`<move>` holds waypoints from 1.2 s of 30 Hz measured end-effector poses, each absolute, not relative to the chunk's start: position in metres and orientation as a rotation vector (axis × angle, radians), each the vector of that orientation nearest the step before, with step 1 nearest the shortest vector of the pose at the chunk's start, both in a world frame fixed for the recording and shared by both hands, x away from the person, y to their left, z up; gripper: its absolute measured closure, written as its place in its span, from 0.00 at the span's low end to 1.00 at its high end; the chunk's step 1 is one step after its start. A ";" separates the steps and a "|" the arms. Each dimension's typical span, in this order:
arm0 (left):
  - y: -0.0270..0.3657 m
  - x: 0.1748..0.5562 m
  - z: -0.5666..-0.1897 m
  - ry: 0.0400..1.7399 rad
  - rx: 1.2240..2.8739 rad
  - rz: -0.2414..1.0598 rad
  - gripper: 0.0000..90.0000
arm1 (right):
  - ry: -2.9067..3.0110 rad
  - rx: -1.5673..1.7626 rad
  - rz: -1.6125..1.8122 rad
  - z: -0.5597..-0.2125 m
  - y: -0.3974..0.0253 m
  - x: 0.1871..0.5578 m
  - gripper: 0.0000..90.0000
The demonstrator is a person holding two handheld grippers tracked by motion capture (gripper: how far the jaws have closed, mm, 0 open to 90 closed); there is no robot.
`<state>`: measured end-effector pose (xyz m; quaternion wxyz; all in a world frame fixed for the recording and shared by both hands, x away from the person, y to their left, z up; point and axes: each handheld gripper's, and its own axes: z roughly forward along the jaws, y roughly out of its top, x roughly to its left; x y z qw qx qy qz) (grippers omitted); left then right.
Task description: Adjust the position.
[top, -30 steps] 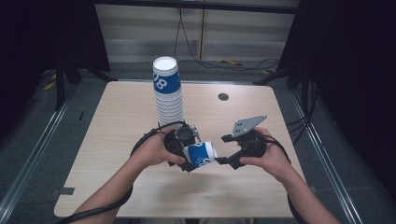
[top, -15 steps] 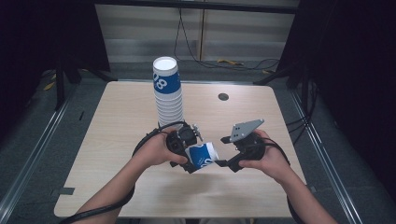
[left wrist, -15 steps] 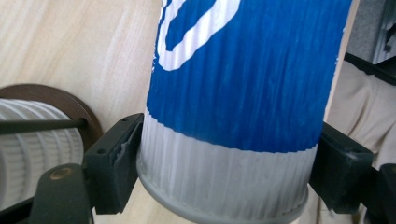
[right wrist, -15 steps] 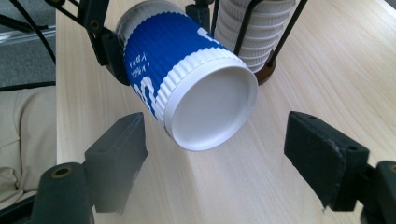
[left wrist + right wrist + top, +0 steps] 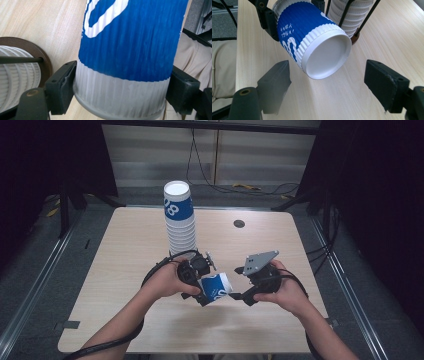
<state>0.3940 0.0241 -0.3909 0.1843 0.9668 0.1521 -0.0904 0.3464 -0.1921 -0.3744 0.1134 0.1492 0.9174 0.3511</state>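
A blue and white ribbed paper cup (image 5: 216, 287) lies tilted on its side just above the table, its base towards the right. My left gripper (image 5: 199, 289) is shut on its rim end; in the left gripper view the cup (image 5: 130, 50) sits squeezed between both jaws of that gripper (image 5: 122, 92). My right gripper (image 5: 239, 296) stands open just right of the cup's base. In the right gripper view the cup's white bottom (image 5: 327, 56) faces the open right gripper (image 5: 332, 82), slightly beyond its jaws. A tall stack of matching cups (image 5: 180, 220) stands behind the left hand.
The stack (image 5: 349, 15) stands inside thin black rods on a brown round base (image 5: 355, 38). The wooden table (image 5: 125, 250) has a dark round hole cover (image 5: 239, 223) at the back right. Cables trail from both grippers; metal rails flank the table.
The right gripper has dropped a little and edged towards the cup's base. The left gripper and the cup have barely shifted.
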 end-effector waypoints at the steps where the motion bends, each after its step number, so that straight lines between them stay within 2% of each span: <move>1: 0.024 0.394 -0.391 0.420 2.730 -0.251 0.23 | 2.691 0.429 1.032 -0.374 -0.192 0.347 0.23; 36: 0.012 0.386 -0.393 0.251 2.798 -0.144 0.23 | 2.855 0.390 0.906 -0.379 -0.173 0.352 0.23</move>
